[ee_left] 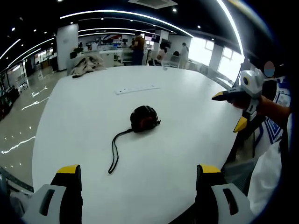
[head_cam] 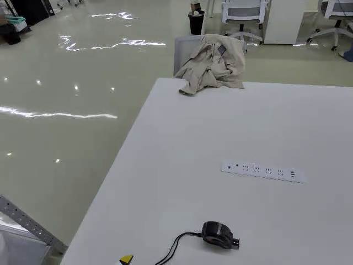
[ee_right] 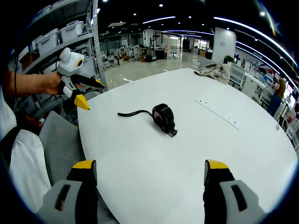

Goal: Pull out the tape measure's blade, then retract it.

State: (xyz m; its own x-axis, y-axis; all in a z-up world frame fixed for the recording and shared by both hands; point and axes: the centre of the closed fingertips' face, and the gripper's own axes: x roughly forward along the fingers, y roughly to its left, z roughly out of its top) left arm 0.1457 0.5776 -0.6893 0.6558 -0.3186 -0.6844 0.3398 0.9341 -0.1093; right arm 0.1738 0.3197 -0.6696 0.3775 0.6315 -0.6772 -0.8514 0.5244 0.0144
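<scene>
A black tape measure (head_cam: 219, 234) lies on the white table (head_cam: 182, 143) near its front edge, its blade inside and a black cord trailing to the left. In the left gripper view the tape measure (ee_left: 144, 118) is ahead of my open left gripper (ee_left: 138, 170), well beyond its jaws. My right gripper (ee_right: 149, 164) is open too, with the tape measure (ee_right: 163, 117) ahead of it and out of reach. Each gripper shows in the other's view, held by a hand off the table edge: the right gripper (ee_left: 229, 111) and the left gripper (ee_right: 91, 94). A gripper's yellow fingertip (head_cam: 126, 259) peeks in at the bottom.
A white power strip (head_cam: 262, 170) lies mid-table beyond the tape measure. A beige jacket (head_cam: 212, 65) is heaped at the far edge, over a chair. The table's left edge drops to glossy floor. A grey chair seat (ee_right: 60, 144) and storage shelves (ee_right: 65, 37) stand behind the left gripper.
</scene>
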